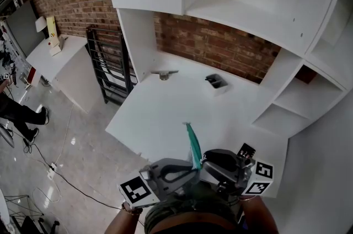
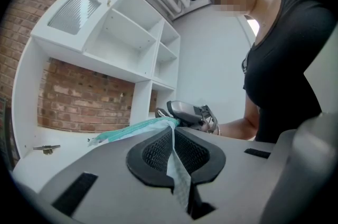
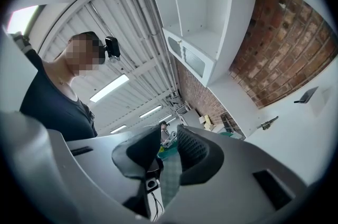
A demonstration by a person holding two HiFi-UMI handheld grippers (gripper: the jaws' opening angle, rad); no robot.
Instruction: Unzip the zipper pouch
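Observation:
A teal zipper pouch (image 1: 193,145) hangs in the air above the near edge of the white table (image 1: 165,111), held up between my two grippers close to my body. My left gripper (image 1: 186,171) is shut on one end of it; in the left gripper view the mesh fabric (image 2: 177,175) is pinched between the closed pads, and the teal body (image 2: 137,129) stretches away from them. My right gripper (image 1: 205,163) faces it from the right. In the right gripper view its jaws (image 3: 168,157) stand a little apart with a strip of pouch fabric (image 3: 170,180) between them, lying against one pad.
A small dark-and-white box (image 1: 216,81) and a metal fitting (image 1: 164,74) sit at the back of the table by the brick wall. White shelving (image 1: 287,17) rises behind and to the right. A black rack (image 1: 110,67) and a person's legs (image 1: 22,114) are at the left.

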